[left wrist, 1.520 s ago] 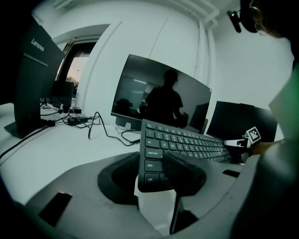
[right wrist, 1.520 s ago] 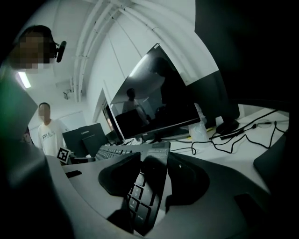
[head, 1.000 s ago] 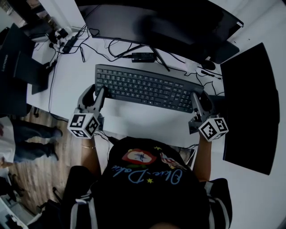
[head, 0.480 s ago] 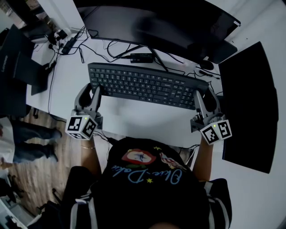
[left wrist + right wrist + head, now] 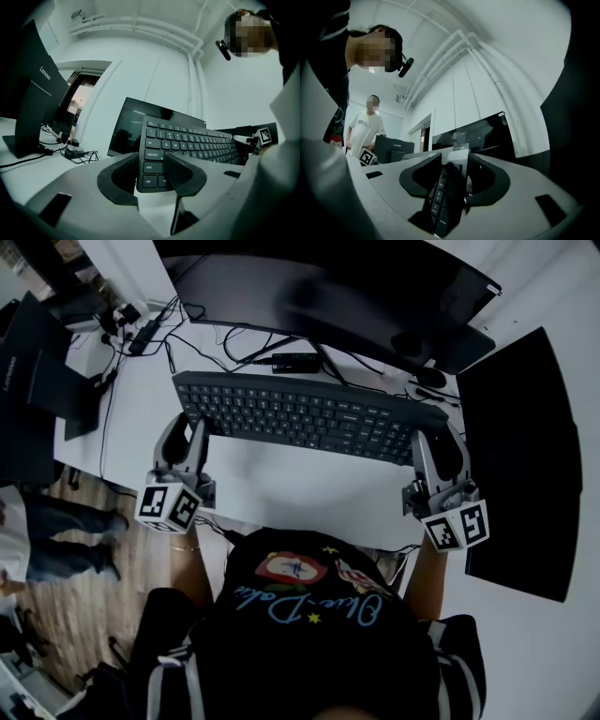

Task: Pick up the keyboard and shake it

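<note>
The black keyboard point(image 5: 309, 416) hangs level above the white desk point(image 5: 309, 493), held at both short ends. My left gripper point(image 5: 192, 432) is shut on its left end; in the left gripper view the jaws clamp the corner by the ctrl and shift keys of the keyboard point(image 5: 187, 140), with the left gripper point(image 5: 152, 164) around it. My right gripper point(image 5: 439, 444) holds the right end and its jaws are closing. In the right gripper view the number-pad edge of the keyboard point(image 5: 443, 197) stands between the pads of the right gripper point(image 5: 452, 171).
A wide curved monitor point(image 5: 328, 287) stands just behind the keyboard, with cables point(image 5: 234, 343) and a small black box point(image 5: 295, 362) under it. A dark screen point(image 5: 525, 456) stands at the right and a Lenovo monitor point(image 5: 37, 362) at the left. A person point(image 5: 56, 531) stands on the wooden floor.
The keyboard has risen toward the camera and shifted left and away from me. Both grippers have moved with it, still gripping its ends.
</note>
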The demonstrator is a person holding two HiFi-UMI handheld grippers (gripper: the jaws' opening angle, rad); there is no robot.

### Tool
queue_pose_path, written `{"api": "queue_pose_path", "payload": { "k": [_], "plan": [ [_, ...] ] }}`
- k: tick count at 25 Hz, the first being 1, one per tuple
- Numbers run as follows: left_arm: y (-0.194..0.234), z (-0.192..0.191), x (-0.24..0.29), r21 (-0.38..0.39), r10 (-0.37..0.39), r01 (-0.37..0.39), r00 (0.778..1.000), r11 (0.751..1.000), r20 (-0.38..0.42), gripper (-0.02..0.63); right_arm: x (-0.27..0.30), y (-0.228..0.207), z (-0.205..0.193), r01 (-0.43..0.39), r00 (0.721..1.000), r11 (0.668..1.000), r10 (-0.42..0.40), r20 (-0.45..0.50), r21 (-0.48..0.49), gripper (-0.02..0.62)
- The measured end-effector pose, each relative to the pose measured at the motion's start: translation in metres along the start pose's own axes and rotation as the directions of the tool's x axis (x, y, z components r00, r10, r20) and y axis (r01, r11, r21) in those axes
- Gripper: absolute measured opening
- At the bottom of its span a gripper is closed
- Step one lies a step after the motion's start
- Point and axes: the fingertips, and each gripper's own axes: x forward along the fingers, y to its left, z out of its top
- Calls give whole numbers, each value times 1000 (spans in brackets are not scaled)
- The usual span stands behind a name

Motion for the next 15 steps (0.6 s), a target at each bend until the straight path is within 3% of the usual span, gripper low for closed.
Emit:
{"api": "queue_pose_path", "payload": {
  "k": [15],
  "plan": [
    [-5, 24, -9, 33, -20, 16, 994, 999, 111, 149, -8, 16, 26, -38, 995, 997, 43, 94, -64, 144]
  ]
}}
